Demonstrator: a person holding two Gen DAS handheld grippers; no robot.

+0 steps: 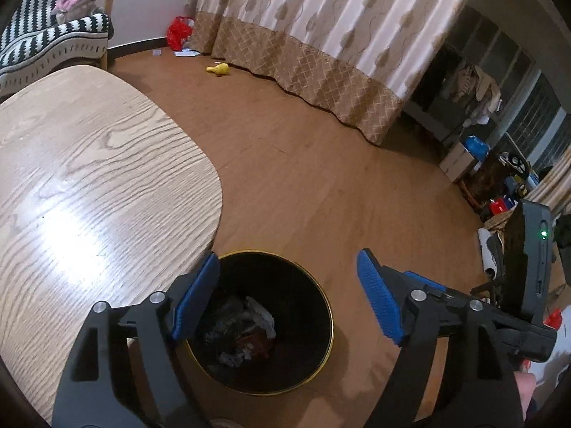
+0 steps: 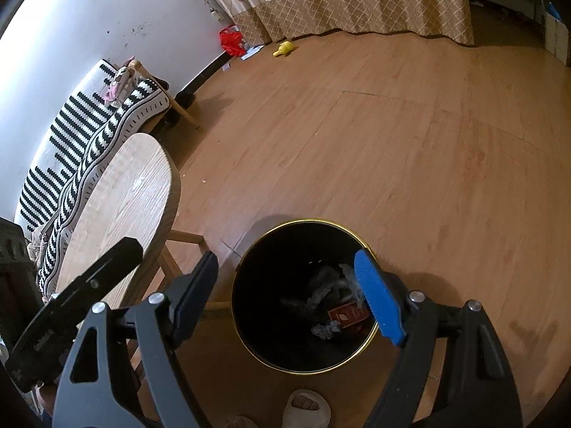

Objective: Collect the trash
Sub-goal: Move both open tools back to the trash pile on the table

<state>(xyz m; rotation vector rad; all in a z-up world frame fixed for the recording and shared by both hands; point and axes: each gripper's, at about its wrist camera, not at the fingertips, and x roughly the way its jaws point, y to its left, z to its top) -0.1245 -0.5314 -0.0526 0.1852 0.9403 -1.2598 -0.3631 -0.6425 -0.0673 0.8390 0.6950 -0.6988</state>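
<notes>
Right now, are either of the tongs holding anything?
Nothing is held: left tongs and right tongs both hang open and empty above the black gold-rimmed trash bin.

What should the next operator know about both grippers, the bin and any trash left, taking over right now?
Left gripper: open, empty, above the trash bin.
Right gripper: open, empty, also over the bin.
Bin stands on the floor beside the wooden table; crumpled trash and a red packet lie inside.
Done: some trash is binned.
Possibly left: a red bag, papers and a yellow object on the floor near the curtain.
</notes>
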